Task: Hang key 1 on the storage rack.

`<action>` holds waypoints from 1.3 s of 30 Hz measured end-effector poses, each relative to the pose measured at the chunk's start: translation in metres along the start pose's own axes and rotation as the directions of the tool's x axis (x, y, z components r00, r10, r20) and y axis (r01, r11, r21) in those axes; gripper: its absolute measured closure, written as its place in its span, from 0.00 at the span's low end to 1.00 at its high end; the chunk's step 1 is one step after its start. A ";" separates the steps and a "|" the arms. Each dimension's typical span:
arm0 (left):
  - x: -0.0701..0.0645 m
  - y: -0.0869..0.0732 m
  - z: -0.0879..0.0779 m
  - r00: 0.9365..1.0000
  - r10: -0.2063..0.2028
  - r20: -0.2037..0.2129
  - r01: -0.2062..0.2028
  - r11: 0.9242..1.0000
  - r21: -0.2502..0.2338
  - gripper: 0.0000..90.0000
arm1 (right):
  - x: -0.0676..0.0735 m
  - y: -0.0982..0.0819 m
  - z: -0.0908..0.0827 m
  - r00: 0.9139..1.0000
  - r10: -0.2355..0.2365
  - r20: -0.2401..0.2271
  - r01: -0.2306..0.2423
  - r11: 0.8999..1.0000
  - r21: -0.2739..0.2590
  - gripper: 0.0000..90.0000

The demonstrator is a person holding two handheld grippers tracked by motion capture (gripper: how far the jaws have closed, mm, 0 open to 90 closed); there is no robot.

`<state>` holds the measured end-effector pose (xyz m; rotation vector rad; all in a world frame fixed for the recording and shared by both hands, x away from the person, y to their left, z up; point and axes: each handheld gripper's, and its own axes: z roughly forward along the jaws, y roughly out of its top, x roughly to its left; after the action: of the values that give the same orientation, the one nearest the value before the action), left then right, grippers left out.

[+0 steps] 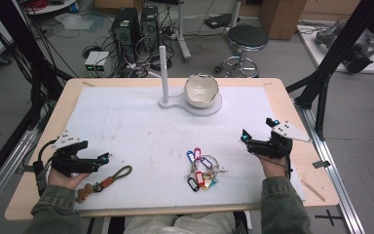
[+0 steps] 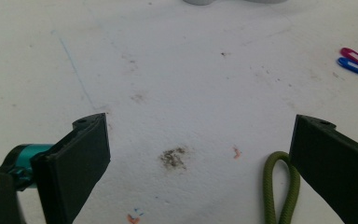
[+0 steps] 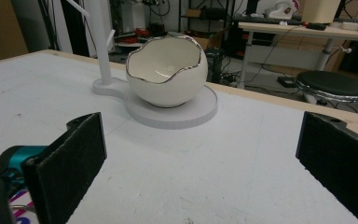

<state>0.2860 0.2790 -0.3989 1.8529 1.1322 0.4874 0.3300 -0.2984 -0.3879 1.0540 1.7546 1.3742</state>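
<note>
A white eggshell-shaped bowl (image 1: 200,89) (image 3: 166,71) sits on a white round stand (image 1: 216,106) (image 3: 191,116) with an upright post (image 1: 163,73) at the table's far middle. A bunch of key rings with coloured tags (image 1: 200,170) lies at the front centre; its pink and blue tags (image 2: 354,62) show at the right edge of the left gripper view. An olive cord lanyard (image 1: 111,178) (image 2: 279,191) lies front left. My left gripper (image 1: 103,158) (image 2: 200,163) is open just left of the lanyard's loop. My right gripper (image 1: 255,132) (image 3: 200,158) is open, right of the keys, facing the bowl.
A white mat (image 1: 136,126) covers most of the wooden table (image 1: 292,102). Beyond the far edge stand a black stool (image 1: 247,39), computer towers (image 1: 126,29) and cables on the floor. Black frame struts (image 1: 331,58) rise at the right.
</note>
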 end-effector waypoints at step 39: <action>-0.020 -0.013 0.013 0.967 0.133 0.218 -0.189 0.945 0.266 0.08 | 0.001 -0.002 0.003 1.000 -0.006 -0.004 0.006 1.000 0.019 0.01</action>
<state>0.2786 0.2583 -0.4150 2.2039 0.9582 0.2314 0.3316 -0.2966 -0.3900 1.0561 1.7760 1.3589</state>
